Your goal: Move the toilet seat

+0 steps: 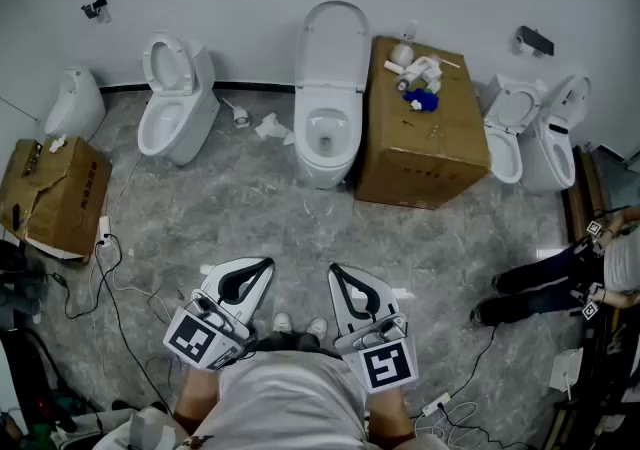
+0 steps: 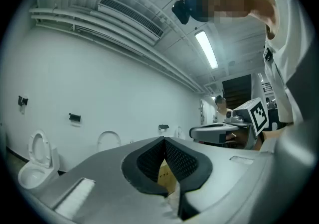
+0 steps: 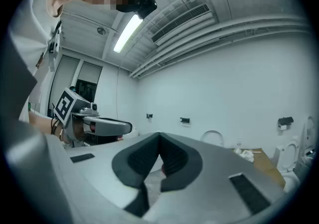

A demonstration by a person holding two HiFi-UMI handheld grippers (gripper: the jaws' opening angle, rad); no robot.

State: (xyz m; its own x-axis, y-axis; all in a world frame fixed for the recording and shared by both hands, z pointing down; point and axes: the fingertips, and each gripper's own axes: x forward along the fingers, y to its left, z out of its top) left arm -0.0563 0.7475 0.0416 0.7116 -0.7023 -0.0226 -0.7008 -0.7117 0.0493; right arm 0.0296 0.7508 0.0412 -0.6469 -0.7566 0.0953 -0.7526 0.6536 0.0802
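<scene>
Grey marbled floor (image 1: 250, 208): carries toilets and boxes, with loose cables (image 1: 110, 273) near the left edge.
Toilet seat (image 1: 335, 43): tipped upright at the back of the middle toilet (image 1: 325, 143), at the floor's far edge against the white wall, well apart from both grippers.
Left hand-held gripper (image 1: 262, 264): closed, pads pressed together, empty; held low over the floor's near edge, tips toward the middle toilet.
Right hand-held gripper (image 1: 336, 268): closed the same way, empty; near the left one.
Cardboard box (image 1: 425, 153): just beside the middle toilet's right side, with white and blue items (image 1: 420, 83) on top.
Left toilet (image 1: 175, 108): seat raised, toward the far left corner.
Right toilet (image 1: 510, 128): seat raised, beyond the box; another toilet (image 1: 558, 138) close on its right.
Torn box (image 1: 55, 193): left edge.
Person (image 1: 555, 288): dark trousers, right edge.
</scene>
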